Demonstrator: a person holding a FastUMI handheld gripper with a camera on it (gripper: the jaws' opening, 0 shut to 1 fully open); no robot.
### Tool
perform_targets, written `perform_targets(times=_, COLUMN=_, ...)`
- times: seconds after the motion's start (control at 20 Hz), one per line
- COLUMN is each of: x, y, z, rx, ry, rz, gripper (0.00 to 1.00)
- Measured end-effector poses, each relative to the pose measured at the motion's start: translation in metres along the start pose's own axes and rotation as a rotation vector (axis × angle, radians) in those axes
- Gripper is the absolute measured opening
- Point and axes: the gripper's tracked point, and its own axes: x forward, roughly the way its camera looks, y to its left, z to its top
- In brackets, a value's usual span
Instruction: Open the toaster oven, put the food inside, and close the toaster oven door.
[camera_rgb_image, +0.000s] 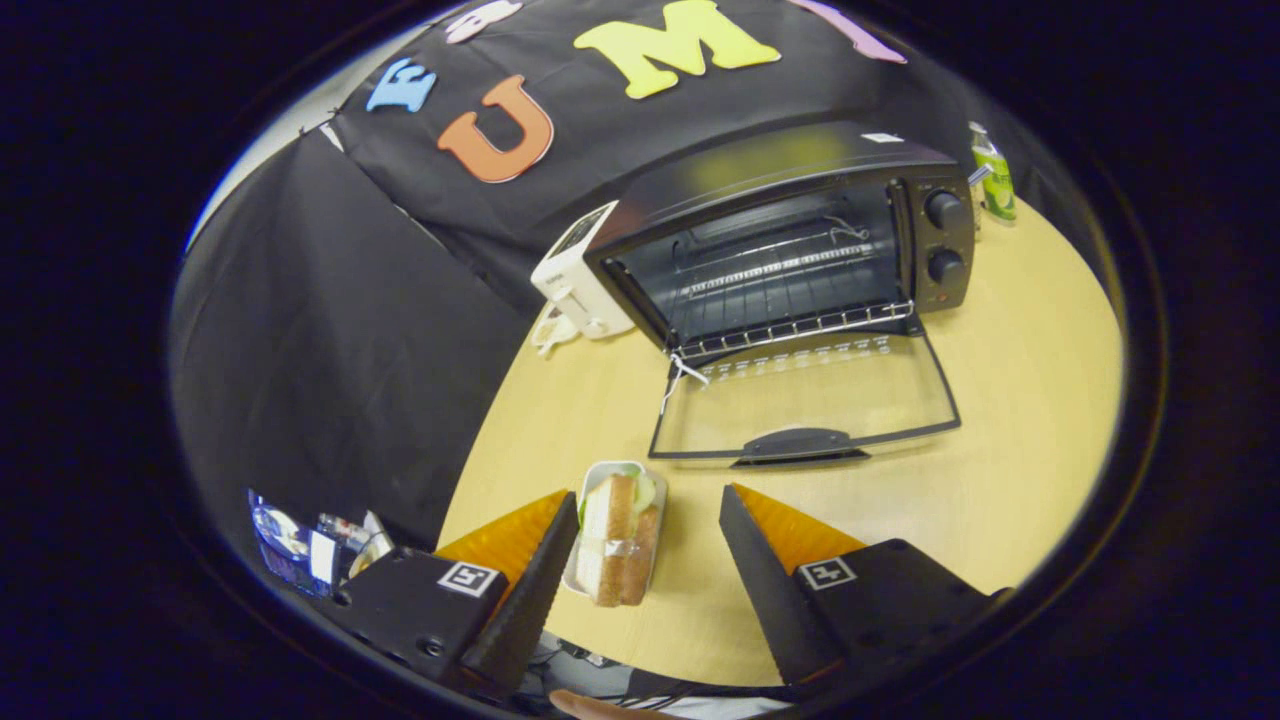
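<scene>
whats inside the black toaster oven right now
Inside the open black toaster oven sits a bare wire rack, no food on it. The floor under it is too dark to tell. The open gripper hovers over the wrapped sandwich.

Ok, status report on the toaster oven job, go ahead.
Gripper open, fingers either side of the sandwich, not pressing. Toaster oven door down flat, rack bare. Nothing between sandwich and door.
</scene>
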Motion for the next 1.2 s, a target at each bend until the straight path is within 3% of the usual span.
perform_targets(times=0.15, x=0.007, y=-0.001, z=-0.018, rx=-0.005, ry=0.092, rz=-0.015, gripper=0.91)
perform_targets(times=0.35, x=0.015, y=0.015, z=-0.034, rx=0.029, ry=0.191, rz=0.071, gripper=0.88)
perform_targets(times=0.65, x=0.032, y=0.015, z=-0.043, rx=0.067, ry=0.27, rz=0.086, gripper=0.81)
perform_targets(times=1.0, x=0.052, y=0.01, z=-0.051, rx=0.113, ry=0.346, rz=0.108, gripper=0.63)
perform_targets(times=1.2, x=0.05, y=0.015, z=-0.053, rx=0.131, ry=0.356, rz=0.128, gripper=0.48)
